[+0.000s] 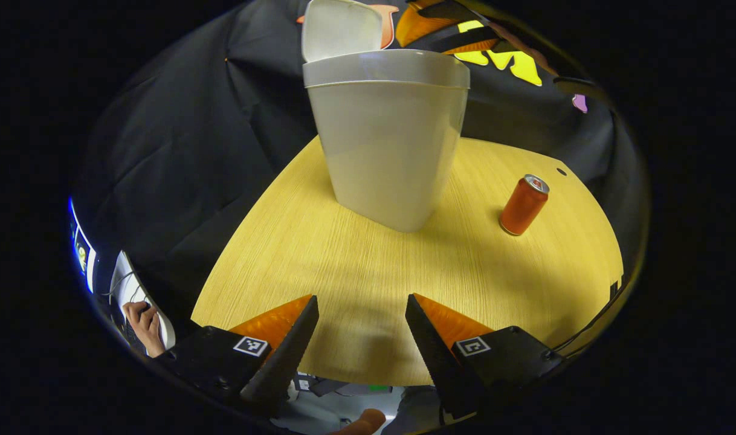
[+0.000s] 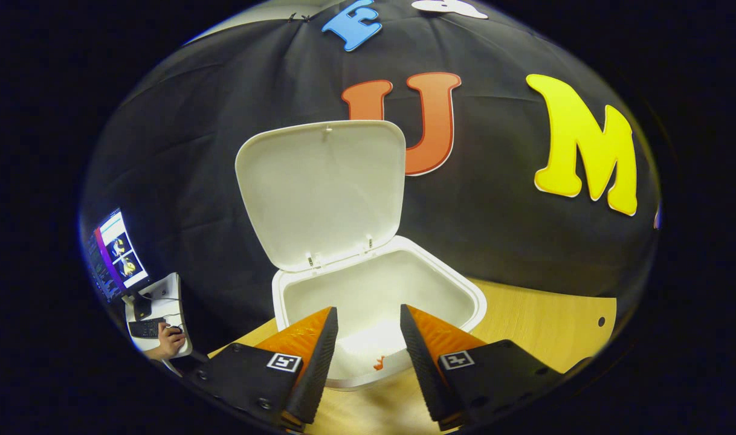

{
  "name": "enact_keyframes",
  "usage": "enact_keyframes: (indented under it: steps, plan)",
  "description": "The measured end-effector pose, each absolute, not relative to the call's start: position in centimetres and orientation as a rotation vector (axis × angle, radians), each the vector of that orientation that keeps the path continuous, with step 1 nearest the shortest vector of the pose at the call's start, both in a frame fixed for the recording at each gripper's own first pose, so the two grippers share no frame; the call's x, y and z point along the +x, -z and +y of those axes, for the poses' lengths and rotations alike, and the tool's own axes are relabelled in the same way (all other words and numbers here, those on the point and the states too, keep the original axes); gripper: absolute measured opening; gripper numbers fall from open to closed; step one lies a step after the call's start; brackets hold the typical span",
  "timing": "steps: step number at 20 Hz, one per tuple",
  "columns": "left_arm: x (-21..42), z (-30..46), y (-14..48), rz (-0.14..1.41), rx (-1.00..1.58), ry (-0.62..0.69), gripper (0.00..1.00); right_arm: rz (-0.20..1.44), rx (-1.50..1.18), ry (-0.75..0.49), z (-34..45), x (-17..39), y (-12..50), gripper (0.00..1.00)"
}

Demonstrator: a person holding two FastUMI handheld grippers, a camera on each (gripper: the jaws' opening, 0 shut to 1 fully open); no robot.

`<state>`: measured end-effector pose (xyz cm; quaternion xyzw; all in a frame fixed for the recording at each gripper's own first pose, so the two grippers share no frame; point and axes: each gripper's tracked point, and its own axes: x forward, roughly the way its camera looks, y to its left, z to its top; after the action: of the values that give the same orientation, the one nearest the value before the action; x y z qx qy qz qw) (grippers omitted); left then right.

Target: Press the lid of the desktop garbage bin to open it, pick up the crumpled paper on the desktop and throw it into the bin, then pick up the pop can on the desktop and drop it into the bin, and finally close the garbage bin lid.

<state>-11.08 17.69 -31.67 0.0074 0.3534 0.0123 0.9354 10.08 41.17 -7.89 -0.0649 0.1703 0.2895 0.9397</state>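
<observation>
L hand-held gripper (image 1: 359, 323) open, R hand-held gripper (image 2: 368, 332) open

Black claw (image 1: 359, 338) bodies carry square coded tags.

- The garbage bin (image 1: 389, 145) is pale grey-white.
- Its lid (image 2: 319, 193) is white inside.
- The pop can (image 1: 523, 205) is orange-red with a silver top.
- The table (image 1: 356, 266) is yellow wood with thin lines.
- The cloth wall (image 1: 180, 151) is black.
</observation>
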Motion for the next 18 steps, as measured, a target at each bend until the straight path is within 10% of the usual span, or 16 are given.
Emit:
enact_keyframes:
  steps: [9, 18]
  plan:
    - [-8.2, 11.9, 32.1, 0.666, 0.073, 0.118, 0.96, 0.286, -0.102, -0.497, 35.4, 8.7, 4.9, 0.93]
    - [-5.4, 3.2, 32.5, 0.57, 0.134, 0.292, 0.96, 0.228, -0.088, -0.339, 25.7, 7.3, 2.2, 0.94]
